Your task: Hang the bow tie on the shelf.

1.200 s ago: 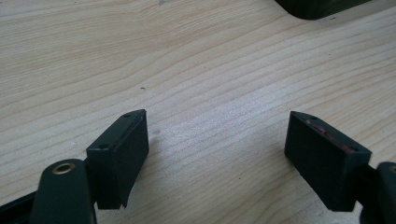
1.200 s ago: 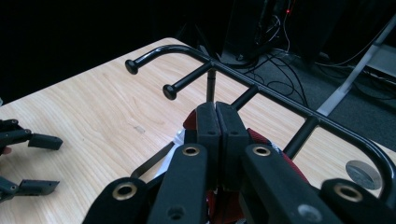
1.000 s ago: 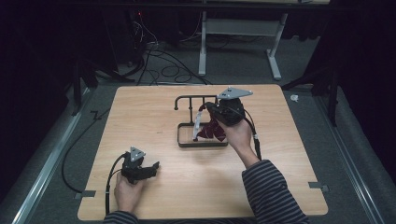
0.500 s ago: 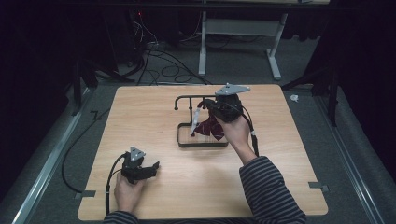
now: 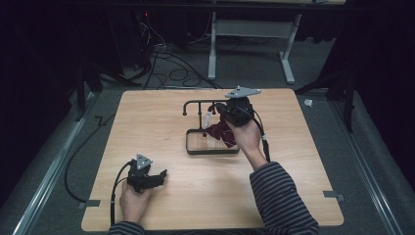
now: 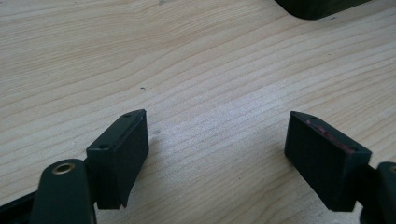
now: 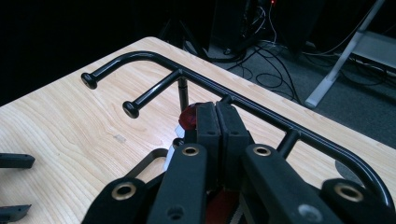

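Step in hand, as I read it: hanging a dark red patterned cloth [image 5: 221, 133] on the black peg rack [image 5: 210, 147]. Right tool [image 5: 219, 112] is clenched on the cloth; in the right gripper view its jaws sit pressed together with a bit of red fabric [image 7: 189, 116] poking out just past the tips and more red below them. From the high view the cloth hangs under the right tool, draping down over the rack's rectangular base frame, just beside the upright post. The rack's top rail [image 7: 261, 112] runs right behind the jaw tips, touching or nearly so, can't tell which. Two free pegs [image 7: 149, 95] stick out to the left of the tips, knobbed ends well clear of the cloth. Next move, my guess: lift the pinched part above the rail or a peg, carry it over, lower so the fabric drapes on both sides, then release; risk is the cloth sliding off if the drop is off-centre. Left tool [image 6: 217, 154] is released, jaws standing wide with bare worktop [image 5: 161, 117] between them, parked near the person's edge, well apart from the rack. Count: one cloth, one rack, two tools; pegs, two seen clearly free on the near side, any others hidden behind the right tool.
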